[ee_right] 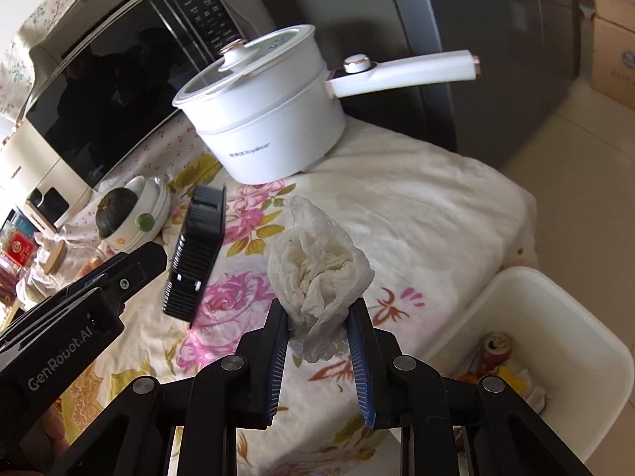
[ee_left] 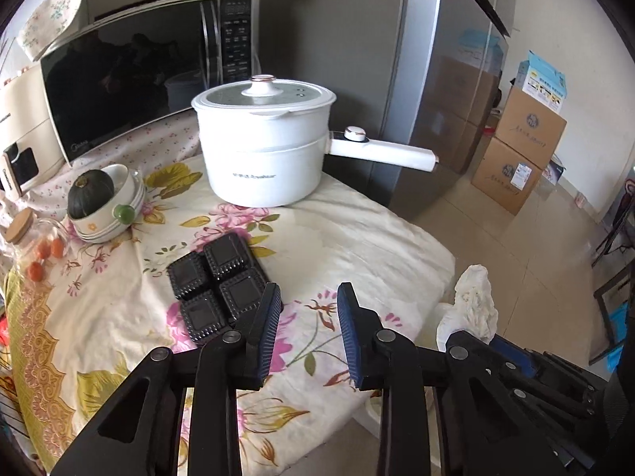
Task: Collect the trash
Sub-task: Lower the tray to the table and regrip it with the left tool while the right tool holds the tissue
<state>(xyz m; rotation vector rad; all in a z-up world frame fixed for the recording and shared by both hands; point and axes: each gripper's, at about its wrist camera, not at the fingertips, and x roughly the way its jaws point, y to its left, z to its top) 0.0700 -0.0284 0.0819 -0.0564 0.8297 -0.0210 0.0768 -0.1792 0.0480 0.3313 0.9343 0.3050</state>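
A crumpled wad of white tissue paper [ee_right: 317,273] is pinched at its lower end between the two blue-padded fingers of the right gripper [ee_right: 317,317], held up in the air above the front part of the table's floral cloth [ee_right: 416,206]. From the left wrist view the same wad [ee_left: 474,305] shows past the table's right edge, sticking up from the right gripper's black body [ee_left: 516,361].

Just to the right and below it stands an open white plastic bin [ee_right: 528,289] against the side of the table; inside lie a red drink can [ee_right: 496,351] and some yellowish scraps, too small to identify with certainty.

The left gripper [ee_left: 307,297] hovers over the cloth with its fingers spread apart and nothing between them. Its left finger [ee_left: 266,317] overlaps the near corner of a black plastic tray with four ribbed square compartments [ee_left: 220,281], which lies flat on the cloth; whether they touch is unclear.

Farther back sits a white electric cooking pot with a glass lid and a long straight handle [ee_left: 270,146]. To the left is a stack of white ceramic bowls [ee_left: 115,206] holding a dark green squash [ee_left: 89,194], and beside it a glass jar with a wooden lid [ee_left: 27,234]. A black-fronted microwave oven [ee_left: 131,67] stands behind them, and a grey refrigerator [ee_left: 436,79] rises on the right, with brown cardboard boxes [ee_left: 516,150] stacked on the tiled floor beyond.
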